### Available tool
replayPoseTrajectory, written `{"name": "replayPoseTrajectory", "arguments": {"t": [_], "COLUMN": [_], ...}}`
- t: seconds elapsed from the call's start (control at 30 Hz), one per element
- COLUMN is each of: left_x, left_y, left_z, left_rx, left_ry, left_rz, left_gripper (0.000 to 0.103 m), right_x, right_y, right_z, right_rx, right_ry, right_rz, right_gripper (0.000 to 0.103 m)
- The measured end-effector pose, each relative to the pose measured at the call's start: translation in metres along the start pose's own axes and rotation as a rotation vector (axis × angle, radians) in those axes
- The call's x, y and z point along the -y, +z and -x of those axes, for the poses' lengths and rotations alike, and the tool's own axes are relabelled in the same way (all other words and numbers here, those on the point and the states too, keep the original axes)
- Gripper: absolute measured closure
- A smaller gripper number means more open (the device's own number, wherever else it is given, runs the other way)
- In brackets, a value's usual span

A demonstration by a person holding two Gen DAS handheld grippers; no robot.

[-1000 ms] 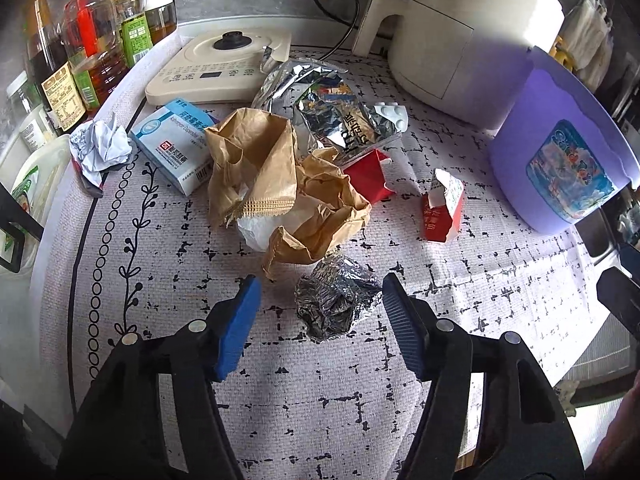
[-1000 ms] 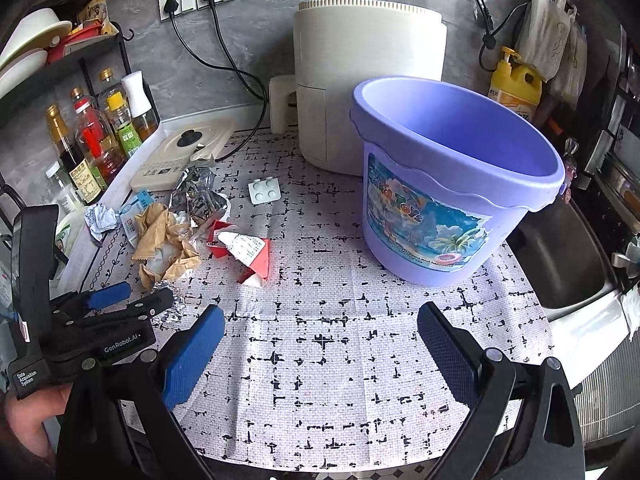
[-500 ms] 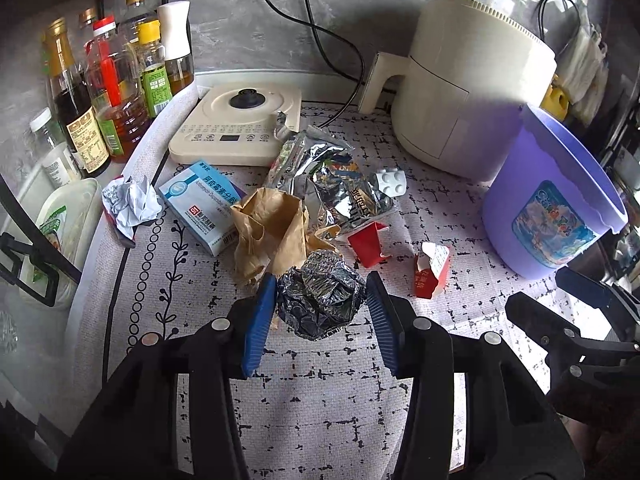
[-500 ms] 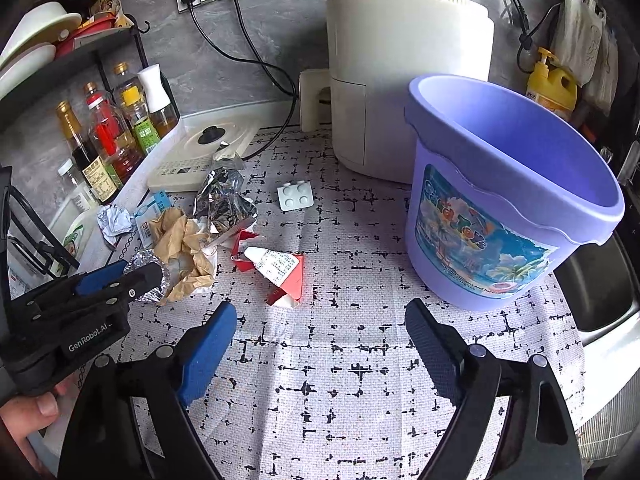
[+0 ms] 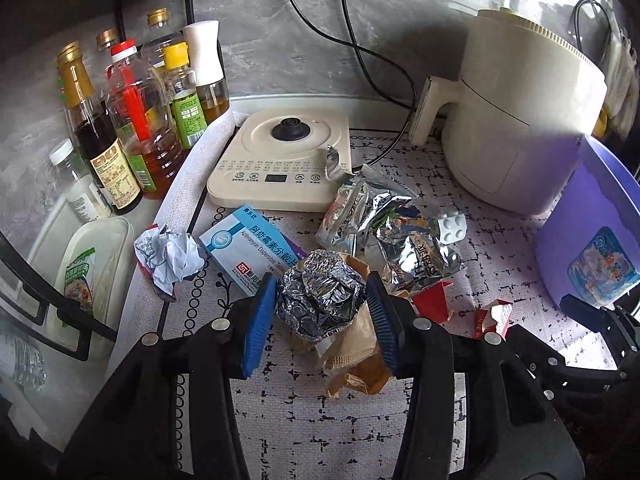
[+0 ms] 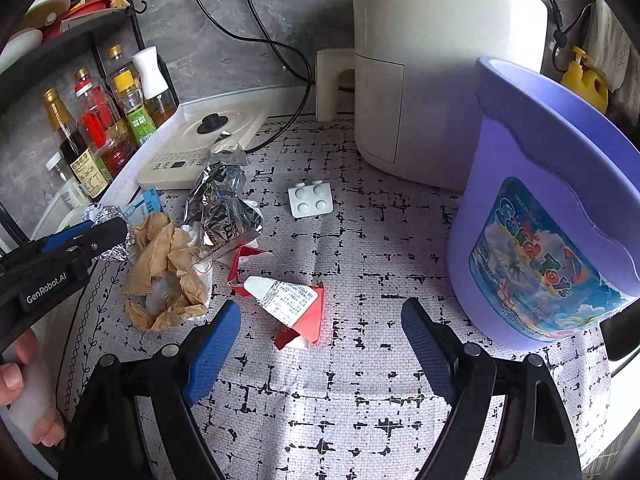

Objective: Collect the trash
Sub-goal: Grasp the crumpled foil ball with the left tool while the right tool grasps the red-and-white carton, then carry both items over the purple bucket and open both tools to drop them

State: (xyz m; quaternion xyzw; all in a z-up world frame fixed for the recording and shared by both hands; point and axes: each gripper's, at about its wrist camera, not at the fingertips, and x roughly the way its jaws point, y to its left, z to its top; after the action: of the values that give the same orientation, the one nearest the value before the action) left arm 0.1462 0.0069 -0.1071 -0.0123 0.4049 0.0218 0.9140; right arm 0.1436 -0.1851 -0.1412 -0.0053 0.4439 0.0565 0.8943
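Observation:
My left gripper [image 5: 321,285] is shut on a crumpled foil ball [image 5: 320,308] and holds it above the brown paper bag [image 5: 360,354]. In the right wrist view the same gripper [image 6: 80,236] and foil ball [image 6: 110,216] show at the left edge. My right gripper [image 6: 320,312] stands wide open just above the cloth. A torn red carton [image 6: 292,304] lies between and slightly ahead of its fingertips, untouched. The purple bucket [image 6: 540,240] stands at the right. A silver snack wrapper [image 6: 224,212], a white blister pack [image 6: 311,199], a blue medicine box [image 5: 248,248] and crumpled white paper [image 5: 172,256] lie on the cloth.
A cream air fryer [image 6: 440,60] stands behind the bucket. A flat cream cooker base [image 5: 280,160] sits at the back, with cables running up the wall. Several sauce bottles [image 5: 132,120] crowd the left under a black rack. A sink edge lies right of the bucket.
The left gripper closed on the foil ball and lifted it off the cloth. The right gripper moved left and down toward the red carton, its jaws narrowing a little.

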Motion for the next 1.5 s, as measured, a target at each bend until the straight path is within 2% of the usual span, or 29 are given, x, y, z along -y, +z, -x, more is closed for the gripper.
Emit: {"name": "replayPoseTrajectory", "arguments": {"t": [0.37, 0.4, 0.47, 0.5, 0.53, 0.57, 0.63, 0.7, 0.9, 1.17, 1.5], "left_x": [-0.002, -0.001, -0.001, -0.001, -0.001, -0.002, -0.002, -0.002, -0.003, -0.001, 0.027], "left_y": [0.010, 0.009, 0.008, 0.007, 0.006, 0.005, 0.003, 0.002, -0.001, 0.005, 0.024], "left_z": [-0.015, -0.016, -0.017, -0.018, -0.017, -0.017, -0.016, -0.013, 0.006, 0.041, 0.081], "left_rx": [0.030, 0.029, 0.026, 0.024, 0.024, 0.025, 0.017, 0.015, 0.032, 0.096, 0.190], "left_ry": [0.045, 0.044, 0.045, 0.044, 0.046, 0.050, 0.050, 0.047, 0.053, 0.053, -0.016], "left_rz": [-0.018, -0.021, -0.021, -0.021, -0.022, -0.021, -0.017, -0.018, -0.011, -0.014, -0.029], "left_gripper": [0.057, 0.057, 0.057, 0.057, 0.057, 0.057, 0.057, 0.057, 0.057, 0.057, 0.057], "right_x": [-0.001, 0.000, 0.003, 0.004, 0.005, 0.005, 0.004, 0.002, -0.004, -0.002, 0.021], "right_y": [-0.001, -0.002, -0.005, -0.006, -0.007, -0.008, -0.010, -0.012, -0.012, -0.002, 0.018], "right_z": [-0.031, -0.033, -0.038, -0.039, -0.039, -0.039, -0.039, -0.036, -0.017, 0.026, 0.091], "right_rx": [-0.007, -0.011, -0.033, -0.042, -0.047, -0.053, -0.058, -0.052, -0.007, 0.082, 0.212], "right_ry": [-0.028, -0.029, -0.015, -0.001, 0.014, 0.022, 0.035, 0.050, 0.077, 0.101, 0.084], "right_rz": [-0.004, -0.007, -0.017, -0.022, -0.026, -0.025, -0.017, -0.015, -0.004, -0.016, -0.061], "right_gripper": [0.021, 0.023, 0.032, 0.042, 0.056, 0.063, 0.083, 0.089, 0.090, 0.090, 0.090]}}
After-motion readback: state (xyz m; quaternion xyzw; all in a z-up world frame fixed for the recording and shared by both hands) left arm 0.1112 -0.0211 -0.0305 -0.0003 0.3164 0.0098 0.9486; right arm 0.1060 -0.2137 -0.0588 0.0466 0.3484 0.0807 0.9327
